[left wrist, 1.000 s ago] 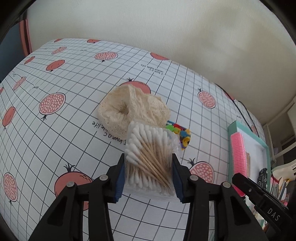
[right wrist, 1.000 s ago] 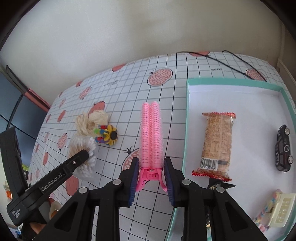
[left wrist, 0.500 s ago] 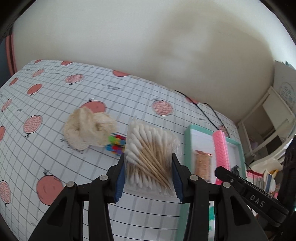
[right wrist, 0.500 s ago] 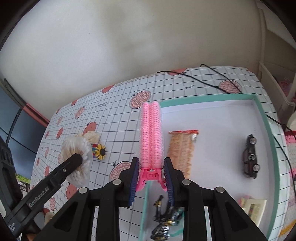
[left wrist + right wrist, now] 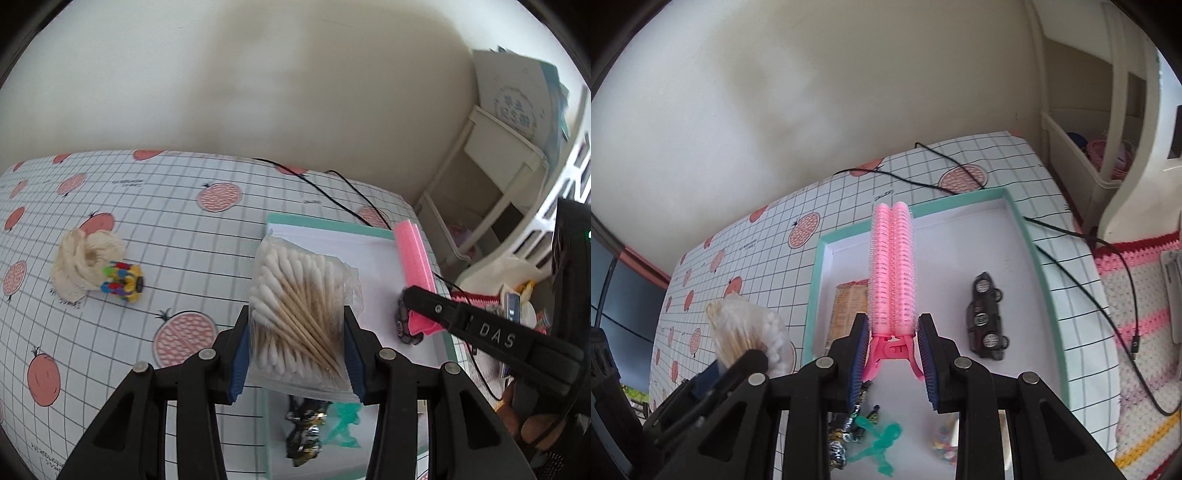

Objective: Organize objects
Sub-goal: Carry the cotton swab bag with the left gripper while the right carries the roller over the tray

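Observation:
My left gripper (image 5: 295, 354) is shut on a clear bag of cotton swabs (image 5: 295, 314), held above the near left edge of the teal-rimmed white tray (image 5: 325, 225). My right gripper (image 5: 892, 354) is shut on a pink hair-roller clip (image 5: 892, 266), which hangs over the tray's (image 5: 1023, 229) middle. In the left wrist view the roller clip (image 5: 412, 258) and the right gripper's finger show at the right. The swab bag (image 5: 746, 332) shows at the left of the right wrist view. A cream scrunchie (image 5: 83, 264) and a colourful flower clip (image 5: 123, 282) lie on the tablecloth at left.
In the tray lie a black toy car (image 5: 986, 321), a snack packet (image 5: 849, 310), a green plastic figure (image 5: 879, 446) and foil-wrapped items (image 5: 842, 443). A black cable (image 5: 1108, 280) crosses the table's far right. White shelves (image 5: 498, 166) stand beyond the table edge.
Both grippers have carried their loads to the right, from over the tablecloth to over the tray. The scrunchie and flower clip now lie far to the left.

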A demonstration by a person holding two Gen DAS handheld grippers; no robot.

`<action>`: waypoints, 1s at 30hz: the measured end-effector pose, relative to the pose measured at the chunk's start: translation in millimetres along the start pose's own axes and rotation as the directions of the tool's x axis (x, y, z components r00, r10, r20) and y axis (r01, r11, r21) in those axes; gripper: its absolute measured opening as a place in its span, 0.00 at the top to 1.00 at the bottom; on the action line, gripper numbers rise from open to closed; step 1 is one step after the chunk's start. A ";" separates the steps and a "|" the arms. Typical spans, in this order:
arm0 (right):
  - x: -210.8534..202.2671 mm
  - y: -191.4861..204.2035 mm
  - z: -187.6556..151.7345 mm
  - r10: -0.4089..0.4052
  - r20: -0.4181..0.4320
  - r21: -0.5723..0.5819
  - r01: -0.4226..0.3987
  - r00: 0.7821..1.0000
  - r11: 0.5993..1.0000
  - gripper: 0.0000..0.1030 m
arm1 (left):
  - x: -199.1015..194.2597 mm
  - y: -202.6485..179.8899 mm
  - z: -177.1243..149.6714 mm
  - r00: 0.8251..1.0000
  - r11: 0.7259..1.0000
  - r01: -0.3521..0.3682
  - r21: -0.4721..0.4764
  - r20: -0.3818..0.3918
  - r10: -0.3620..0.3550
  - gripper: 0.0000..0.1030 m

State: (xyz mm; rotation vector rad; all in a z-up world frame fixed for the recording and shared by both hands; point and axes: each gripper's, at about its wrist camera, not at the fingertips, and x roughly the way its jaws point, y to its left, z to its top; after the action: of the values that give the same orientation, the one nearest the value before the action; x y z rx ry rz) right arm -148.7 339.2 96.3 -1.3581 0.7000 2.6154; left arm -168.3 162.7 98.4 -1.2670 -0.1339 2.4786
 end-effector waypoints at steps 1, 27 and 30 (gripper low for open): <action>-2.5 -2.8 0.9 -0.001 0.005 0.005 0.001 1.000 1.000 0.72 | 1.5 -4.9 -0.5 1.000 1.000 0.004 0.011 -0.001 -0.004 0.55; 43.5 -11.4 -14.2 -0.072 -0.126 -0.041 0.067 0.989 0.997 0.72 | 60.8 -28.7 -25.9 0.990 0.990 -0.029 0.136 -0.136 0.047 0.55; 47.4 -12.3 -15.9 -0.086 -0.140 -0.047 0.081 0.986 0.996 0.72 | 61.9 -30.3 -26.4 0.989 0.989 -0.028 0.144 -0.138 0.048 0.55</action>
State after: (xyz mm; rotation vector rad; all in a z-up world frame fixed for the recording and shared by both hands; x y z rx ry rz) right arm -161.2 337.8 46.4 -1.5627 0.5953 2.5009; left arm -172.4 210.7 42.6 -1.3899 0.1012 2.3719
